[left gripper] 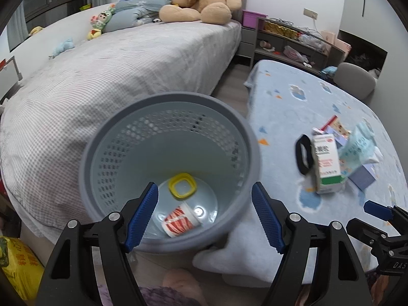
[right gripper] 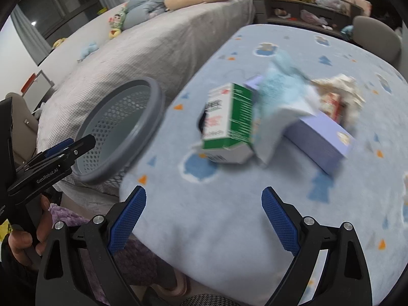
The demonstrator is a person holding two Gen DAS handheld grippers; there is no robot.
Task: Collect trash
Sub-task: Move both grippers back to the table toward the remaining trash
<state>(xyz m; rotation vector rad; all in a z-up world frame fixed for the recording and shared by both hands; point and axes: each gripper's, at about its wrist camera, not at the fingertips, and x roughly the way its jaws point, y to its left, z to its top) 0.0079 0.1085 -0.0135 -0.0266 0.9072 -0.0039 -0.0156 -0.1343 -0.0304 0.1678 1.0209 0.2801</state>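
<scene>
A grey perforated waste basket (left gripper: 107, 153) stands between the bed and the table; it also shows in the right wrist view (right gripper: 153, 117). In it lie a yellow ring-shaped lid (left gripper: 182, 186) and a red-and-white cup (left gripper: 179, 220). My left gripper (left gripper: 205, 215) is open and empty just over the basket's near rim. On the blue tablecloth lies a trash pile: a green-and-white carton (right gripper: 229, 122), a light blue packet (right gripper: 278, 86), a purple box (right gripper: 321, 137), crumpled paper (right gripper: 339, 86) and a black band (left gripper: 303, 156). My right gripper (right gripper: 204, 216) is open and empty, short of the pile.
A bed (left gripper: 114, 71) with a large teddy bear (left gripper: 204, 0) and small toys lies behind the basket. The cloth-covered table (right gripper: 229, 216) fills the right. A shelf unit (left gripper: 288, 43) and a grey chair (left gripper: 354, 81) stand beyond it. A yellow bag (left gripper: 17, 267) sits at lower left.
</scene>
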